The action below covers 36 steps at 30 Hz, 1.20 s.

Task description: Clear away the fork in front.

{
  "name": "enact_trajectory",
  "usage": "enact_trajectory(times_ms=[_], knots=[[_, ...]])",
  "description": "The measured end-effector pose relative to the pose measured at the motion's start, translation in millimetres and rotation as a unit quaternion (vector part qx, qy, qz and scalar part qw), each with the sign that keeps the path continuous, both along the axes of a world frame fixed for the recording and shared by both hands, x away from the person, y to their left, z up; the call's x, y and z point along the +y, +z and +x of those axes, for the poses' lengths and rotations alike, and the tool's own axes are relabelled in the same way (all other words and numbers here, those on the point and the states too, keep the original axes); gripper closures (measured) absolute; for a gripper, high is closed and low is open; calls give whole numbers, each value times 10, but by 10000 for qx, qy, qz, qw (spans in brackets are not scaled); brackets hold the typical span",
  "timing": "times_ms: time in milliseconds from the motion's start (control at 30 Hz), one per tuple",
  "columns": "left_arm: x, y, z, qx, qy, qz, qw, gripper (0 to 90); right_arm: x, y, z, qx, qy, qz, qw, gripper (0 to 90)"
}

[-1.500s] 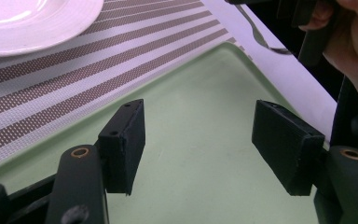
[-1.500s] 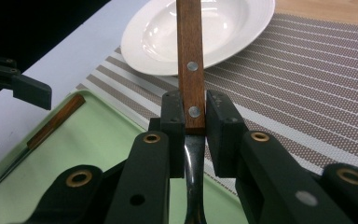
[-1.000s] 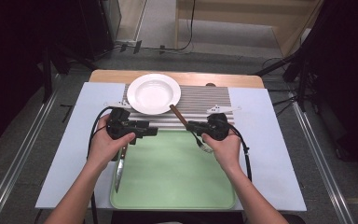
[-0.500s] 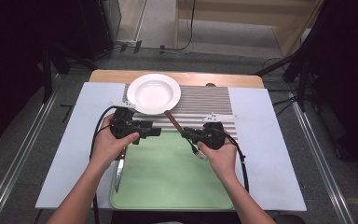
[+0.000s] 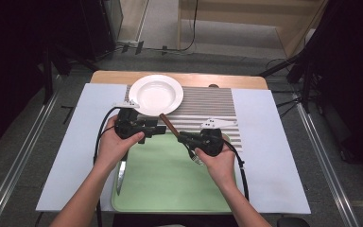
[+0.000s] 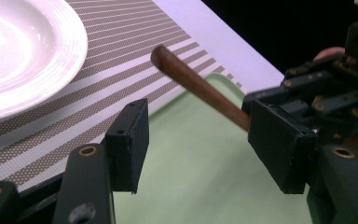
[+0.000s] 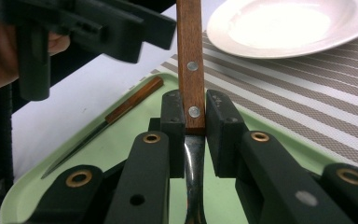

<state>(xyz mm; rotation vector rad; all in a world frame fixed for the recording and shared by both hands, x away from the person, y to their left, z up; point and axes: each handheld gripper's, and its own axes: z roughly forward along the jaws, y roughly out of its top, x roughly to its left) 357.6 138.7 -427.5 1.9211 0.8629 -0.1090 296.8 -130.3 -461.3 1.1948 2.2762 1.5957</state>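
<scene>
- High view: right gripper (image 5: pixel 182 137) has moved left since earlier, carrying the fork (image 5: pixel 170 126) over the green tray (image 5: pixel 170 189)'s far edge, its wooden handle pointing at the left gripper (image 5: pixel 160 130). Plate (image 5: pixel 156 94) and knife (image 5: pixel 120 176) unchanged.
- Left gripper view: jaws spread wide, empty; fork handle (image 6: pixel 191 84) between them, touching the right jaw.
- Right gripper view: jaws clamped on the handle (image 7: pixel 189 65); knife (image 7: pixel 116 112) lies on the tray.

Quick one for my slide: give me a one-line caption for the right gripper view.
Right gripper shut on a wooden-handled utensil above the green tray, knife lying behind.
</scene>
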Motion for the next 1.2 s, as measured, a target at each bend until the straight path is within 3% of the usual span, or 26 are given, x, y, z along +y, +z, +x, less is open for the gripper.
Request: enact_trajectory(times_ms=[267, 333, 467, 700, 967, 1200], knots=[[-106, -9, 30, 282, 102, -68, 9995, 386, 80, -40, -19, -99, 91, 84, 9999, 768], [-106, -16, 42, 355, 153, -89, 9992, 435, 86, -48, -25, -101, 92, 80, 9999, 767], [-99, -26, 72, 597, 237, -214, 9977, 450, 99, -70, -37, -135, 108, 66, 9998, 767], [-88, -26, 95, 824, 393, -141, 9957, 540, 135, -96, -51, -172, 188, 48, 9997, 767], [-73, -35, 105, 866, 368, -170, 9954, 628, 164, -105, -56, -244, 207, -33, 9995, 767], [-93, -34, 107, 910, 313, -256, 9950, 635, 153, -103, -51, -235, 211, -33, 9995, 767]])
